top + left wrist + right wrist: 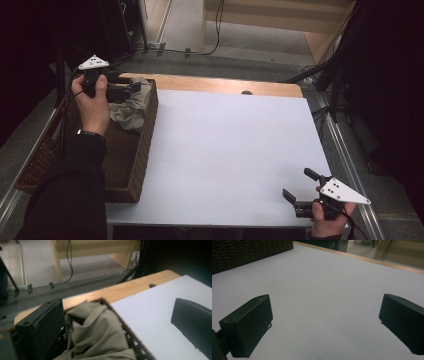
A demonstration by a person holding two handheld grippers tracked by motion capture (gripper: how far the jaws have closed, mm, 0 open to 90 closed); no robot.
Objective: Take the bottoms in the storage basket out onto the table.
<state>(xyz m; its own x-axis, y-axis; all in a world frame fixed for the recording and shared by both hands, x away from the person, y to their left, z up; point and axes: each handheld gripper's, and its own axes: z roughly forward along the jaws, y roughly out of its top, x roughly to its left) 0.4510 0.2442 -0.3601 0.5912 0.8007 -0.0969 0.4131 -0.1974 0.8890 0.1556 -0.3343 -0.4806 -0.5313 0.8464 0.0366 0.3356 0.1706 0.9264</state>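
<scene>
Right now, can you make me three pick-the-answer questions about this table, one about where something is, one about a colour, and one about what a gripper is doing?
1. Where is the cloth?
A. In the wicker basket
B. In the middle of the white table top
C. On the floor

2. What colour is the cloth?
A. Bright red
B. Greyish beige
C. Dark blue

3. How are the fingers of the right gripper?
A. Shut on the cloth
B. Shut on the basket rim
C. Spread open, holding nothing

Answers:
1. A, because the cloth is bunched in the far end of the basket at the table's left side, partly draped over the rim.
2. B, because the left gripper view shows its folds as a dull greyish beige.
3. C, because the right gripper view shows bare white table between its two black fingers.
</scene>
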